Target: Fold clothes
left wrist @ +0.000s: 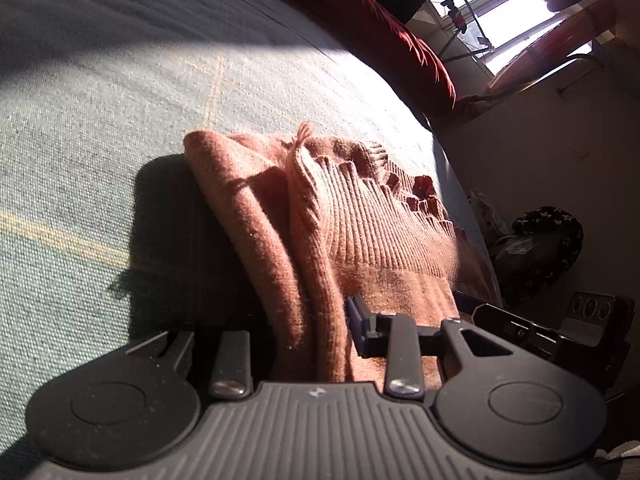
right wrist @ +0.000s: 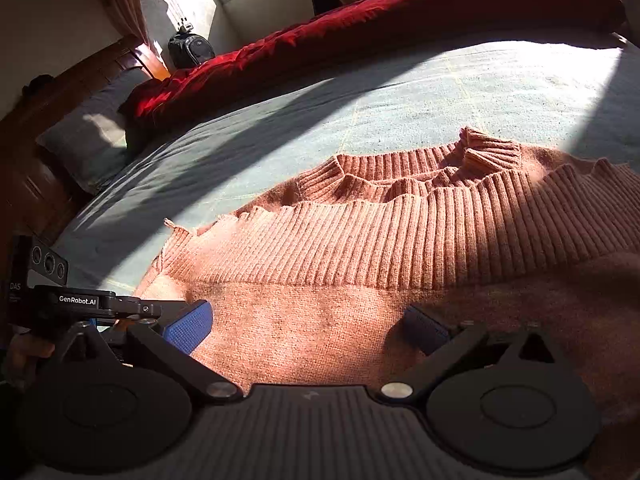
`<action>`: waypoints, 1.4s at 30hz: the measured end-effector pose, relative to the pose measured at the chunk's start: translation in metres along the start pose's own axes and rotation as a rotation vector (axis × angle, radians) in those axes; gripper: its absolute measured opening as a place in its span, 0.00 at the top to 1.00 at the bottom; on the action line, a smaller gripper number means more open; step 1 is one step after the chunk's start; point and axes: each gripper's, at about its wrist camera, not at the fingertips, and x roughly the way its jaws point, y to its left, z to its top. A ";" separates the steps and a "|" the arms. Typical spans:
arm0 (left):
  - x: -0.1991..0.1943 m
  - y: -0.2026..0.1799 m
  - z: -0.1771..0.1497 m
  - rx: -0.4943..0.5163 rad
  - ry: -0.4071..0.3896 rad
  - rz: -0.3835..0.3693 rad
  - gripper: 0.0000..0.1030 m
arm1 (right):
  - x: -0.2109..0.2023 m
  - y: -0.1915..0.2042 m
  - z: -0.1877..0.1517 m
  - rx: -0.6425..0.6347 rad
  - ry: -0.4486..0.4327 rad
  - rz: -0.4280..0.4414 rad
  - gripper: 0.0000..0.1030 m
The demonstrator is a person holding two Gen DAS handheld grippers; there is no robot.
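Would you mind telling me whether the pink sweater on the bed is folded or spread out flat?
Folded, at least partly: the pink sweater lies doubled, its ribbed hem resting over the ribbed collar, and stacked layers show at its edge in the left wrist view.

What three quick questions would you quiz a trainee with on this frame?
1. True or false: the right gripper is clamped on the sweater.
2. What lies along the far side of the bed? A) red quilt B) white towel C) blue jeans
3. In a few words: what is between the left gripper's fingers?

Key
1. False: its blue pads stand wide apart over the knit.
2. A
3. A bunched fold of the sweater.
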 end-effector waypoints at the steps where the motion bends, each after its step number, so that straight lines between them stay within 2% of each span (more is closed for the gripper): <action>1: 0.000 0.000 0.000 0.002 0.001 0.000 0.68 | 0.003 -0.001 0.005 0.009 0.000 0.000 0.00; 13: 0.001 0.002 0.001 0.008 0.003 -0.010 0.68 | 0.048 -0.015 0.053 0.038 -0.010 -0.034 0.00; 18: 0.001 0.001 0.001 0.016 0.002 -0.007 0.68 | 0.068 -0.019 0.071 0.014 0.037 -0.057 0.00; 21: 0.000 0.000 -0.001 0.021 0.000 -0.003 0.68 | 0.060 -0.019 0.076 0.036 0.037 -0.057 0.00; 24: -0.001 0.000 -0.001 0.024 -0.001 -0.004 0.68 | 0.029 -0.012 0.070 0.041 0.002 -0.018 0.00; 27: -0.001 -0.001 -0.001 0.025 -0.002 -0.002 0.68 | -0.004 -0.004 0.050 0.042 0.014 0.005 0.00; 29: -0.001 -0.002 -0.001 0.026 -0.004 0.003 0.68 | -0.013 -0.001 0.034 0.044 0.042 0.024 0.00; 32: 0.000 -0.004 -0.001 0.025 -0.007 0.015 0.68 | -0.015 -0.001 0.001 0.088 0.132 0.041 0.00; 34: 0.001 -0.006 -0.002 0.027 -0.009 0.027 0.68 | -0.021 0.002 -0.012 0.074 0.090 0.031 0.00; 37: 0.002 -0.010 -0.002 0.028 -0.007 0.045 0.68 | -0.036 0.010 -0.015 0.090 0.085 0.030 0.00; 39: 0.002 -0.011 -0.002 0.023 -0.008 0.052 0.68 | -0.043 0.012 -0.011 0.101 0.068 0.075 0.00; 42: 0.003 -0.011 -0.002 0.017 -0.010 0.056 0.68 | -0.030 0.009 -0.014 0.143 0.127 0.096 0.00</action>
